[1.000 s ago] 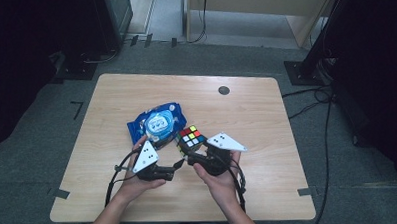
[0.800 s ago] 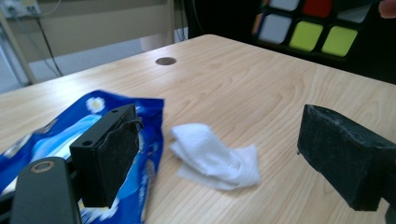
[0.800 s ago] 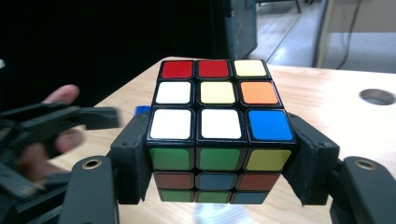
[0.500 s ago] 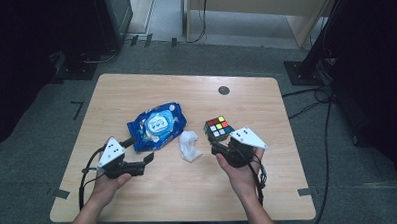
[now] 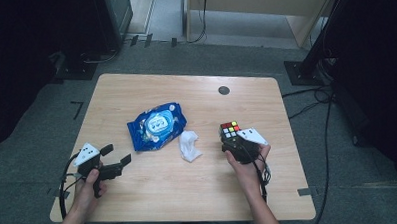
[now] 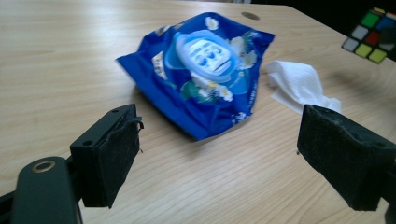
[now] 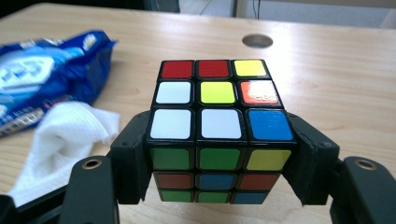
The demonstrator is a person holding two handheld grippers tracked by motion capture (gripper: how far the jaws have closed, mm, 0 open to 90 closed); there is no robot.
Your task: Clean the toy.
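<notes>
The puzzle cube [image 7: 218, 126] has small squares in many colours. Its top shows red, red and yellow in the far row, then white, yellow and orange, then white, white and blue in the near row. The side facing the right gripper view has green, green and yellow squares at its top, with darker rows below. The lines between the squares are black.

The right tool [image 5: 236, 143] has its two jaws pressed on the left and right sides of the cube, about half open, so the cube is held tight. In the high view the cube [image 5: 229, 130] sits at about 4 o'clock on the wooden surface [image 5: 199, 192], near the right edge but not over it.

The left tool [image 5: 115, 154] is at about 8 o'clock, close to the left front corner. Its jaws stand wide apart and there is nothing between them.

A blue wipes pack [image 5: 156, 125] lies near the middle of the surface. A white wipe [image 5: 189, 145], all crumpled, lies just beside it at about 5 o'clock from the pack, between the two tools.

There is bare wood along the front edge and at the back around a small dark hole [image 5: 224, 90] at about 1 o'clock.
</notes>
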